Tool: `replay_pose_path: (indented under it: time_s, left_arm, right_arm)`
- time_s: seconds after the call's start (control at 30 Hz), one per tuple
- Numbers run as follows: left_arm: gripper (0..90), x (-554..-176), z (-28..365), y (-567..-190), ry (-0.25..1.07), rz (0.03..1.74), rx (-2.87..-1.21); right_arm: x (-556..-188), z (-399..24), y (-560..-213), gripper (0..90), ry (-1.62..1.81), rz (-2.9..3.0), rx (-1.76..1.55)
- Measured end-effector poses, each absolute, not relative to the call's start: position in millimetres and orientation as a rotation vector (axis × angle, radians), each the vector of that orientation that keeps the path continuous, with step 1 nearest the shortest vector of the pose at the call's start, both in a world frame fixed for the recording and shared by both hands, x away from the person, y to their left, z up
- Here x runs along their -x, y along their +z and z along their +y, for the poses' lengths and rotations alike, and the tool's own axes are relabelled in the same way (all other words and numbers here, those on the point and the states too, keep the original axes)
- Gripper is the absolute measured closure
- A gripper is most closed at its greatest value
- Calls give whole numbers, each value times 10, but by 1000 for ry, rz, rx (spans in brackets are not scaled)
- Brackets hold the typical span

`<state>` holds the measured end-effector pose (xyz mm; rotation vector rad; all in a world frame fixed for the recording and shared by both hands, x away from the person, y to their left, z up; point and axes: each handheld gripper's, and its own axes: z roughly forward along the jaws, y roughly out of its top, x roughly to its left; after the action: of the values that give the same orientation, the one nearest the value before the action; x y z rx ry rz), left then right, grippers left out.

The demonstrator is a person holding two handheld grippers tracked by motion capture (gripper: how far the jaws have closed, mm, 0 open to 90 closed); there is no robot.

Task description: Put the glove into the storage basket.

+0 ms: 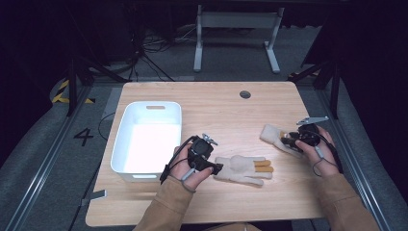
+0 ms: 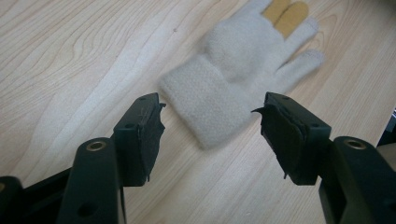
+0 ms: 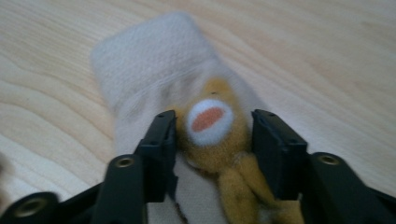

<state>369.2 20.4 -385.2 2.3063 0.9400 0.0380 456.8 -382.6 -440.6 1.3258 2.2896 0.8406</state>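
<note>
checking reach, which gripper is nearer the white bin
Left. The left gripper sits just beside the white bin; the right gripper is across the table.

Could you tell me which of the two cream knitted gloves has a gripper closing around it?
The cream knitted glove on the right, with the yellow animal face: the right gripper straddles it. The middle glove lies ahead of the open left gripper.

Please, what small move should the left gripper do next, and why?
Probably ease the left gripper forward and close on the cuff of the near glove. Its jaws stand open just short of the cuff, and the white bin sits beside it.
</note>
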Motion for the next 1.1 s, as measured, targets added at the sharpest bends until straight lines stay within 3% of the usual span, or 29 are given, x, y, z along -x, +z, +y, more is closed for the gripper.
replay_pose_path:
  time_s: [0.2, 1.1]
  left_arm:
    - [390, -3691, 206, -3853, 38, 941, -2306]
    - [391, -3690, 216, -3850, 34, 947, -2296]
  right_arm:
    - [-4559, -3800, -4413, 642, 826, 2332, -1296]
    - [-4421, -3792, -4044, 675, 917, 2290, -1248]
